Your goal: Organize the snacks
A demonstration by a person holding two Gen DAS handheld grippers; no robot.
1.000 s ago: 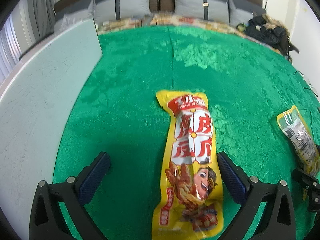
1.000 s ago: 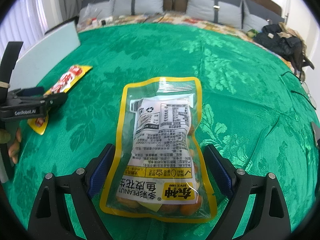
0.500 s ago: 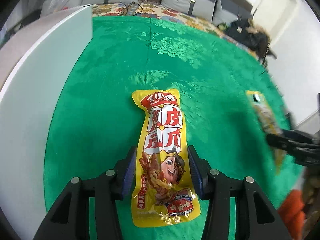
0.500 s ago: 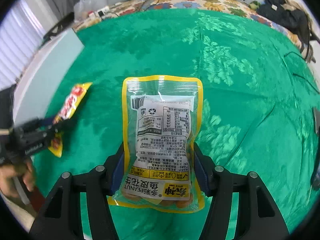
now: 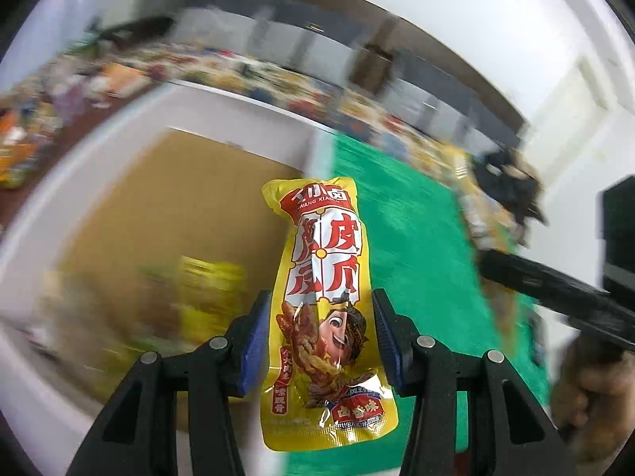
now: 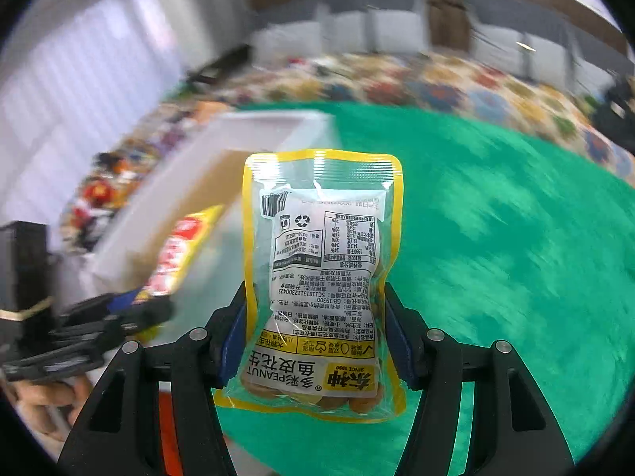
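Left gripper: jaws part closed, pads pinching the long yellow snack pack at its lower half, pack lifted clear of the green cloth. White box with brown inside sits at 10 o'clock from the pack; blurred yellow packets in it.

Right gripper: jaws about half closed, clamped on the clear peanut bag, label upside down, also lifted. Box at 10 o'clock there too. Background blurred.

White walls, grey cushions, bright curtained window.
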